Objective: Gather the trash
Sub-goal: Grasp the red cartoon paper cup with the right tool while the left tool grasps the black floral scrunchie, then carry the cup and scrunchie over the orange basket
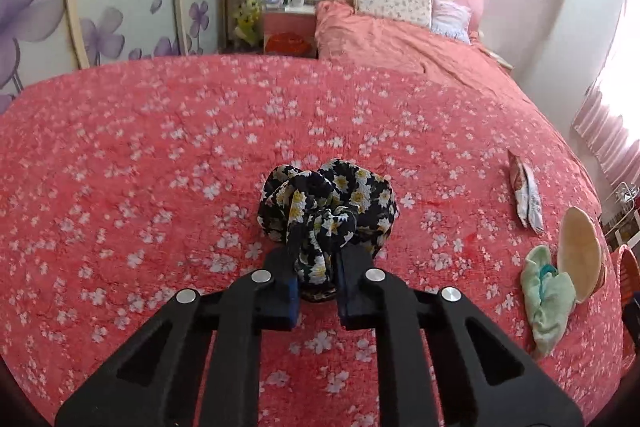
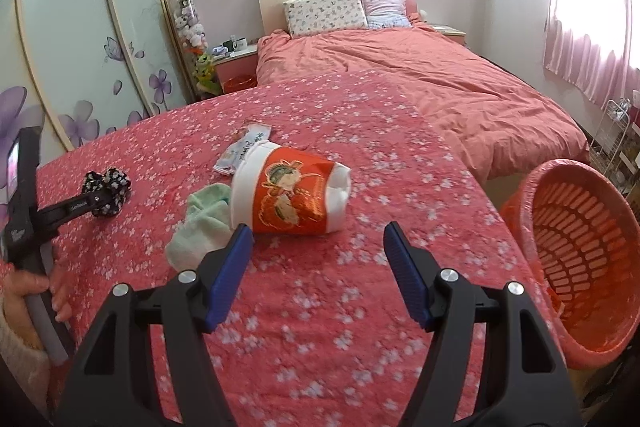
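Note:
My left gripper (image 1: pixel 316 263) is shut on a black floral cloth (image 1: pixel 332 203) that rests bunched on the red flowered table cover (image 1: pixel 140 167); the cloth also shows in the right wrist view (image 2: pixel 108 189). My right gripper (image 2: pixel 318 239) is open and empty, just in front of a red-and-white paper cup (image 2: pixel 294 197) lying on its side. A pale green cloth (image 2: pixel 202 227) lies left of the cup, and a snack wrapper (image 2: pixel 244 147) lies behind it. In the left wrist view the cup (image 1: pixel 580 255), green cloth (image 1: pixel 546 295) and wrapper (image 1: pixel 526 193) sit at the far right.
A red slotted waste basket (image 2: pixel 580 259) stands off the table's right edge. A bed with a pink duvet (image 2: pixel 420 75) lies beyond the table. A wardrobe with flower doors (image 2: pixel 80 47) is on the left, a nightstand (image 2: pixel 236 61) beside the bed.

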Demonstrator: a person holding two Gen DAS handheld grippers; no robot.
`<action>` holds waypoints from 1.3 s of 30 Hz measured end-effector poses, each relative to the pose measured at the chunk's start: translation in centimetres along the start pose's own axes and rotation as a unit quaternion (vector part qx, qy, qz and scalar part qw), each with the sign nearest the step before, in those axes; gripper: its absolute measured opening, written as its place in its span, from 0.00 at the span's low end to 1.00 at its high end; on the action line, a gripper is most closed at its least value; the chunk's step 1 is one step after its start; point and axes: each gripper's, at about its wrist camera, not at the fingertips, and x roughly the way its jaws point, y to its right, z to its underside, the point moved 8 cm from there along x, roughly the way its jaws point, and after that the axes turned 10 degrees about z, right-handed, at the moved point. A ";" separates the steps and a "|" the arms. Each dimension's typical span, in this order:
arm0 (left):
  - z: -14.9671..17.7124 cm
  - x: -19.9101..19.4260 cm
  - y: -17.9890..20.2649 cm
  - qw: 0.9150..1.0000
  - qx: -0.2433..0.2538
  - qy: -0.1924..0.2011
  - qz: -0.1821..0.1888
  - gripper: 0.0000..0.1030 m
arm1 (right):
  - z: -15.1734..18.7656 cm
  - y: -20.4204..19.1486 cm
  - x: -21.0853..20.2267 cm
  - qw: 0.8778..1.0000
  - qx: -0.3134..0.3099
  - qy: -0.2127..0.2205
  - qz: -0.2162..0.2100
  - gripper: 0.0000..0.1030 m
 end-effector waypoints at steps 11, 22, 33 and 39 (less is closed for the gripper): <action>0.2 -3.3 -0.6 0.999 0.017 0.034 0.010 0.11 | -2.3 -5.2 2.8 0.999 -0.017 -0.006 0.028 0.65; 0.0 -3.5 0.6 0.999 0.027 0.036 0.023 0.12 | -0.4 -1.2 3.6 0.993 -0.027 -0.032 0.112 0.04; 0.3 -4.7 5.2 0.996 0.055 0.045 0.048 0.12 | 0.6 4.8 -0.2 0.993 0.010 0.001 0.119 0.04; 0.7 -5.5 9.5 0.993 0.078 0.048 0.079 0.12 | 1.0 8.3 -2.6 0.992 0.035 0.011 0.121 0.04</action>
